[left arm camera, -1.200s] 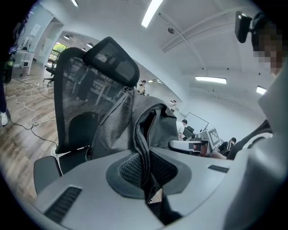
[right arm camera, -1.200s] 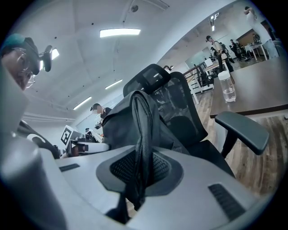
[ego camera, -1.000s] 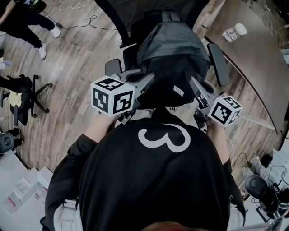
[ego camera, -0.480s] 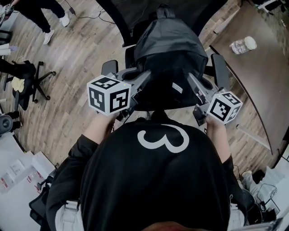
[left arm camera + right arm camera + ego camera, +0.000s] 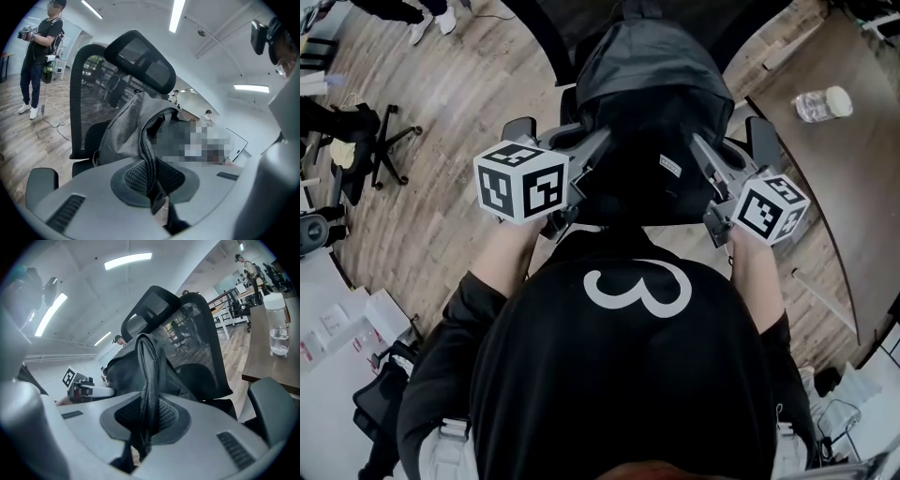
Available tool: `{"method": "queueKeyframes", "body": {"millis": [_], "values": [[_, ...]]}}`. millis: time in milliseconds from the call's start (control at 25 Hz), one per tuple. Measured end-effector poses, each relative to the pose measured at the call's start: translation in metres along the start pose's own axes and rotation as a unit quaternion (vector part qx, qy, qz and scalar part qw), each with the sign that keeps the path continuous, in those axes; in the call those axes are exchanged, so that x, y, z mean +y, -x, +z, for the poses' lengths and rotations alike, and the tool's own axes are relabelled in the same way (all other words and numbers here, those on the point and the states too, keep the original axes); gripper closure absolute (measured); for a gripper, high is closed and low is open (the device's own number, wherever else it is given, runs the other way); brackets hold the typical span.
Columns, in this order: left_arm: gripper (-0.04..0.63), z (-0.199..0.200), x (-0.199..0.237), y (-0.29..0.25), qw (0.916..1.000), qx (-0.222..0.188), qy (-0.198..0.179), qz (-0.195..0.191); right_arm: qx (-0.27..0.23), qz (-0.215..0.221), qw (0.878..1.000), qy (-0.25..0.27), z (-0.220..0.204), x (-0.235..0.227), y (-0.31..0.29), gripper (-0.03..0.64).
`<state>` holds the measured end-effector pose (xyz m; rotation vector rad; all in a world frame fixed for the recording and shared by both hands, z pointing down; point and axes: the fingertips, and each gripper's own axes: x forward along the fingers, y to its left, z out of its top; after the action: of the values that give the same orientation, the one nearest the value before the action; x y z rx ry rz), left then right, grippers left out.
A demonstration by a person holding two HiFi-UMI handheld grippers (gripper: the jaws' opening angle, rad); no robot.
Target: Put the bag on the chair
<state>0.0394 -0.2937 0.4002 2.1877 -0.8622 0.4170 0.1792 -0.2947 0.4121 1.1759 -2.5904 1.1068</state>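
A black backpack (image 5: pixel 652 94) hangs over the seat of a black mesh office chair (image 5: pixel 763 141), between its two armrests, and hides the seat. My left gripper (image 5: pixel 600 142) is shut on a strap at the bag's left side. In the left gripper view the strap (image 5: pixel 149 154) runs down between the pads. My right gripper (image 5: pixel 699 148) is shut on a strap at the bag's right side, and that strap (image 5: pixel 147 380) is pinched in the right gripper view. The chair's headrest (image 5: pixel 140 61) and mesh back (image 5: pixel 199 333) rise behind the bag. Whether the bag rests on the seat I cannot tell.
A brown table (image 5: pixel 853 187) curves along the right with a water bottle (image 5: pixel 823 103) on it, close to the chair's right armrest. Another office chair (image 5: pixel 366 150) stands at the left on the wooden floor. A person (image 5: pixel 37 51) stands beyond the chair.
The bag and both grippers have moved forward, nearer the chair's back. Both grips on the straps look the same.
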Motion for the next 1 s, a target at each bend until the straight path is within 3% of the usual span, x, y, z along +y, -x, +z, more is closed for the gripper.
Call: {"method": "queueKeyframes", "body": {"millis": [320,720,1000], "values": [[0.561,0.003,0.022,-0.035,0.9997,0.004,0.004,0.022,0.004,0.01,1.0,-0.004,0.0,-0.04,-0.023,0.563],[0.561,-0.006,0.043,-0.067,0.9996,-0.002,0.001,0.029,0.012,-0.006,1.0,0.0,-0.01,-0.076,-0.041,0.563],[0.561,-0.021,0.063,-0.084,0.9992,-0.003,0.018,0.036,0.017,-0.018,1.0,-0.007,-0.028,-0.093,-0.054,0.562]]}}
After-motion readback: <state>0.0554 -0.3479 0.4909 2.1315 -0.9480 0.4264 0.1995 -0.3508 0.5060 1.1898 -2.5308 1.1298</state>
